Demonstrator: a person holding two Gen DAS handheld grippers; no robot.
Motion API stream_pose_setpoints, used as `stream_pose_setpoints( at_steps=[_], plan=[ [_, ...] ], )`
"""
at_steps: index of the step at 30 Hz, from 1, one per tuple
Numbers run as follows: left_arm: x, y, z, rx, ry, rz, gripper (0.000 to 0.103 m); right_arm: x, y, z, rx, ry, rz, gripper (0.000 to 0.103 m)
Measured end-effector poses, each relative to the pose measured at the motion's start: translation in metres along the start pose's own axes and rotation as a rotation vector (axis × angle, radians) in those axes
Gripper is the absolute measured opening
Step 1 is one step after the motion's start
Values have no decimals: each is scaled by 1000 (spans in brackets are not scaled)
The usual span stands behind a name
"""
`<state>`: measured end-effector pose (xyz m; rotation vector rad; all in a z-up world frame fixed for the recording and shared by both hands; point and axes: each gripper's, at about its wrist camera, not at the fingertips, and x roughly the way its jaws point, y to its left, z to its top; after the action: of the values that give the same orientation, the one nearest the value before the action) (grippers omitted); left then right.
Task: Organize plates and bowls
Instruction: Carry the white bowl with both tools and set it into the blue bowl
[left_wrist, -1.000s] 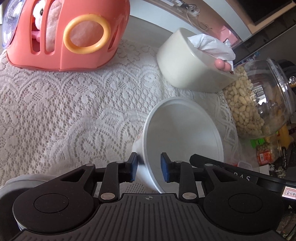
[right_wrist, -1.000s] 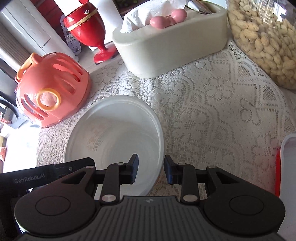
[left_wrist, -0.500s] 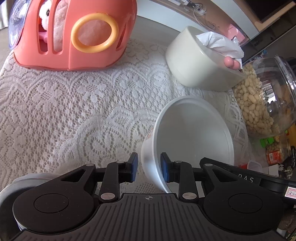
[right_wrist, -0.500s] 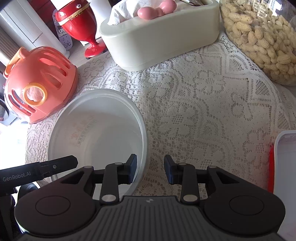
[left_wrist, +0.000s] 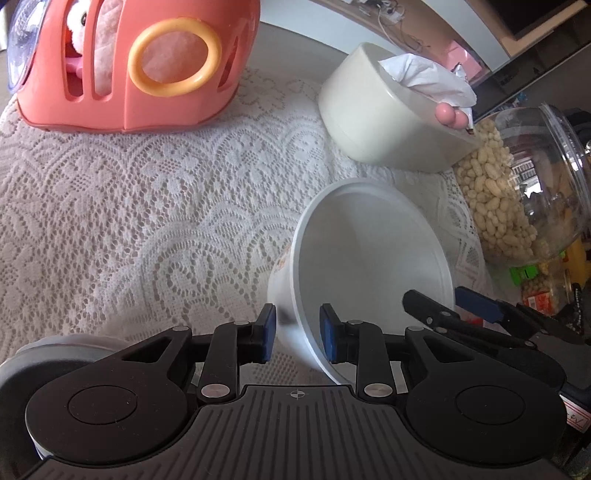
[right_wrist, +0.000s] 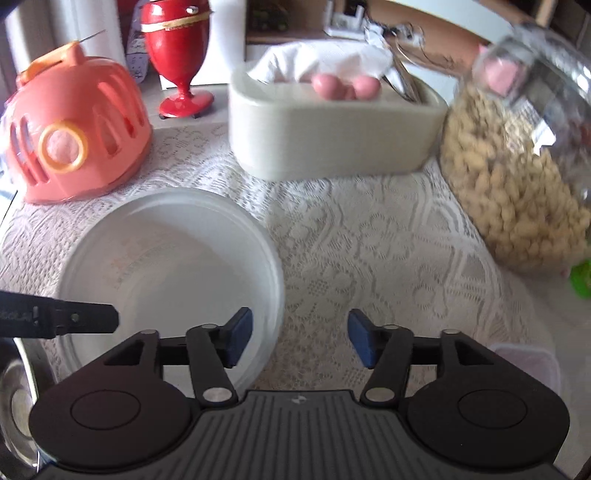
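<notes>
A white plastic bowl (left_wrist: 373, 258) with a faint printed outside rests on the lace tablecloth. My left gripper (left_wrist: 297, 332) is shut on its near rim, one pad outside and one inside the wall. The bowl also shows in the right wrist view (right_wrist: 166, 273), at lower left. My right gripper (right_wrist: 300, 338) is open, its left pad over the bowl's right rim and its right pad over the cloth. The right gripper's fingers (left_wrist: 476, 304) show at the bowl's right edge in the left wrist view.
A coral toy carrier (left_wrist: 125, 62) stands at the back left. A cream tissue box (left_wrist: 391, 118) and a clear jar of peanuts (left_wrist: 517, 192) stand at the back right. A red goblet (right_wrist: 175, 55) is behind. A grey round object (left_wrist: 55, 347) lies at lower left.
My right gripper has opened wide and let go of the bowl's rim, and its view has swung up. My left gripper stays shut on the bowl.
</notes>
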<state>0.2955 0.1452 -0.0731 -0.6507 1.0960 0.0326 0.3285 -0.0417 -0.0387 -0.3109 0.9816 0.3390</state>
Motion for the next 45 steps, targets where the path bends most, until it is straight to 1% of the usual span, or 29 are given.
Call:
stream_pose_setpoints(
  at_steps=[1, 3, 4, 5, 7, 9, 11, 13, 15, 17, 19, 21, 22, 23, 24, 26, 28, 30, 33, 35, 37, 39, 41, 43, 45],
  plan=[
    [-1, -1, 0, 2, 0, -11, 28, -3, 1, 0, -3, -7, 23, 64],
    [-2, -2, 0, 9, -11, -31, 28, -6, -1, 1, 20, -1, 101, 64],
    [-3, -3, 1, 13, -22, -29, 30, -6, -3, 1, 45, 11, 143, 64],
    [-5, -3, 1, 21, -40, -18, 30, -5, -4, 2, 77, 26, 182, 67],
    [-7, -2, 4, 26, -75, -8, 30, -5, -6, 3, 127, 37, 213, 67],
    [-8, 7, 7, -10, -86, -11, 30, -6, -7, 3, 138, 53, 251, 67],
    [-8, 16, 10, -57, -69, -17, 29, -8, -3, 0, 130, 66, 295, 65],
    [-8, 18, 10, -69, -61, 4, 29, -13, -3, -1, 118, 56, 295, 63],
    [-7, 17, 9, -68, -58, 5, 29, -16, -4, 1, 118, 31, 246, 63],
    [-4, 16, 9, -68, -45, -8, 29, -10, -8, 6, 147, 29, 213, 62],
    [0, 15, 7, -63, -29, -8, 30, 2, -13, 11, 199, 61, 226, 57],
    [5, 16, 6, -69, -20, -14, 30, 21, -17, 13, 268, 129, 276, 49],
    [5, 17, 6, -71, -24, -9, 29, 29, -17, 13, 300, 165, 309, 42],
    [4, 18, 6, -76, -31, -9, 29, 35, -17, 11, 326, 191, 323, 39],
    [1, 17, 5, -77, -40, -14, 29, 35, -18, 9, 341, 197, 321, 38],
    [-16, 9, 2, -55, -80, -42, 29, 23, -18, 6, 341, 170, 321, 36],
    [-42, -5, -3, -3, -135, -81, 29, -7, -24, 2, 350, 102, 325, 37],
    [-71, -21, -14, 64, -193, -117, 30, -45, -30, -4, 345, 9, 327, 37],
    [-107, -47, -46, 171, -242, -142, 30, -97, -39, -25, 313, -103, 325, 37],
    [-121, -59, -75, 228, -255, -127, 30, -120, -44, -46, 306, -135, 332, 37],
    [-125, -67, -100, 259, -253, -108, 30, -135, -48, -72, 301, -148, 346, 37],
    [-123, -68, -120, 238, -234, -81, 30, -140, -49, -97, 304, -144, 356, 37],
    [-115, -64, -135, 207, -205, -65, 30, -137, -47, -116, 301, -112, 364, 37],
    [-104, -57, -145, 164, -158, -58, 31, -130, -46, -132, 299, -78, 362, 37],
    [-94, -47, -150, 120, -119, -79, 30, -126, -47, -142, 315, -64, 367, 38]
  ],
)
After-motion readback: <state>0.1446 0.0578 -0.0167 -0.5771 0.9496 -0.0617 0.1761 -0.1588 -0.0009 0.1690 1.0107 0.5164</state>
